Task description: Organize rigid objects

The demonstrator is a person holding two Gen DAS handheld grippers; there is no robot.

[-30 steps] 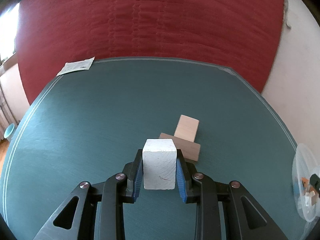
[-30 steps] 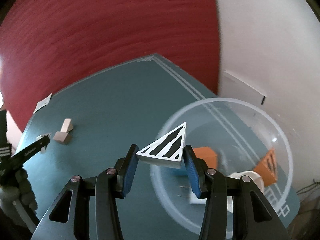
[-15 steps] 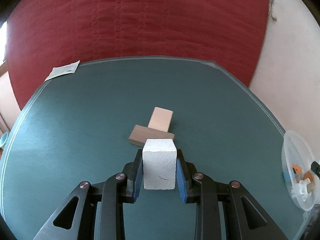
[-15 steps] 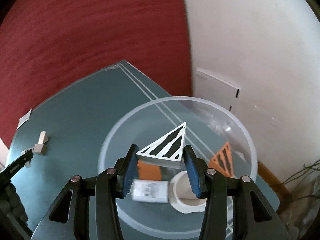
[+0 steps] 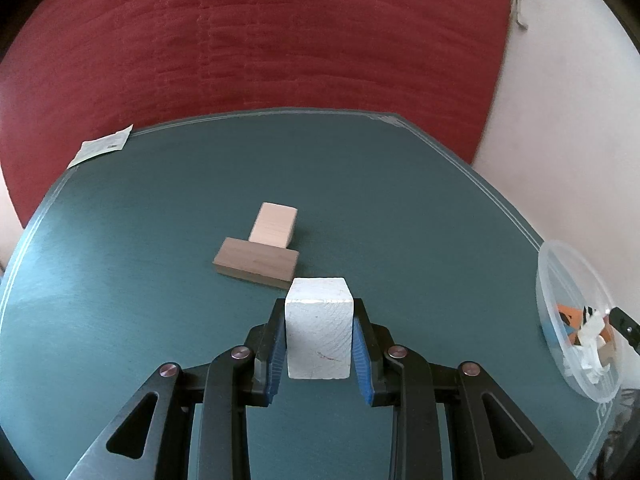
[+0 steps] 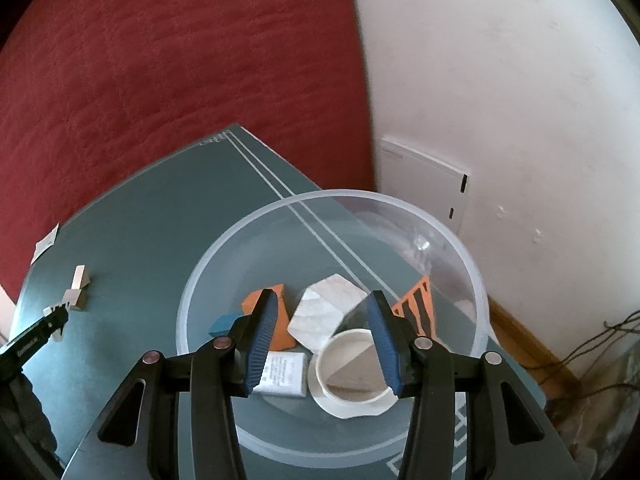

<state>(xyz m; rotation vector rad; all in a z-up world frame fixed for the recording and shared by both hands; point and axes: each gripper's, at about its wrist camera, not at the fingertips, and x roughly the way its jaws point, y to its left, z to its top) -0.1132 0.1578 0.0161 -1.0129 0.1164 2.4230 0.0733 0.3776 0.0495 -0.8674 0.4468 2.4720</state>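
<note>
My left gripper is shut on a white block, held above the green table. A dark wooden block and a light wooden block lie touching just ahead of it. My right gripper is open and empty above the clear plastic bowl. In the bowl lie a white faceted piece, orange pieces, a blue piece, a white round cup and a small labelled white box. The bowl also shows at the right edge of the left wrist view.
A paper slip lies at the table's far left corner. A red quilted cover hangs behind the table, a white wall to the right. The bowl sits near the table's right edge. The left gripper's tip shows in the right wrist view.
My right gripper has opened and let go of the black-and-white striped triangle over the bowl. My left gripper, still holding the white block, has shifted right of the wooden blocks.
</note>
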